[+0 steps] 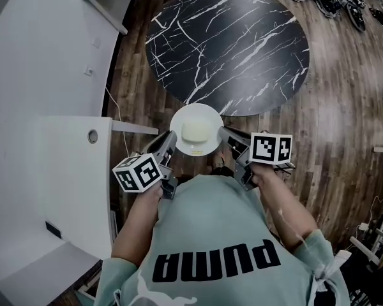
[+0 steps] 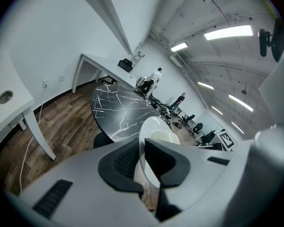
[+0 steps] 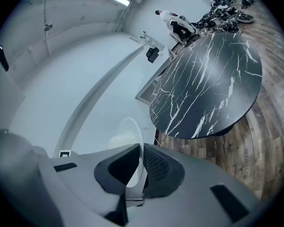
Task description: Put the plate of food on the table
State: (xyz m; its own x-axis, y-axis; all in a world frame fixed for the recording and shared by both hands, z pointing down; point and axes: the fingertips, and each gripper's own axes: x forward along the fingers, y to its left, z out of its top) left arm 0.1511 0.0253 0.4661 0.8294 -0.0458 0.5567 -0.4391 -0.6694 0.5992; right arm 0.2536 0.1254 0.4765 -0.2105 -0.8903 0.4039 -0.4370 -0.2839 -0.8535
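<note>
Looking steeply down, the head view shows dark wooden flooring (image 1: pixel 345 107) with a round black marble table (image 1: pixel 226 46) at top centre and a white desk (image 1: pixel 70 171) along the left. Below them is the person's torso in a pale green sweatshirt (image 1: pixel 210 234).

Both forearms reach forward from the torso with elbows bent at the sides. The left forearm (image 1: pixel 137 218) and right forearm (image 1: pixel 281 209) angle inward, so the two tools converge on one object from opposite sides. Each tool tilts somewhat downward, with its marker cube (image 1: pixel 271 148) riding just ahead of the hand.

A white plate (image 1: pixel 179 123) is carried between them in the air over the floor. In the head view its far rim meets the table's near edge, and it does not rest on the table. The left gripper (image 1: pixel 169 139) has its jaws clamped on the plate's left rim. The right gripper (image 1: pixel 225 134) pinches the right rim likewise — each gripper view shows the thin white edge caught between dark ribbed pads.

A pale block of food (image 1: pixel 196 131) sits at the plate's centre.
</note>
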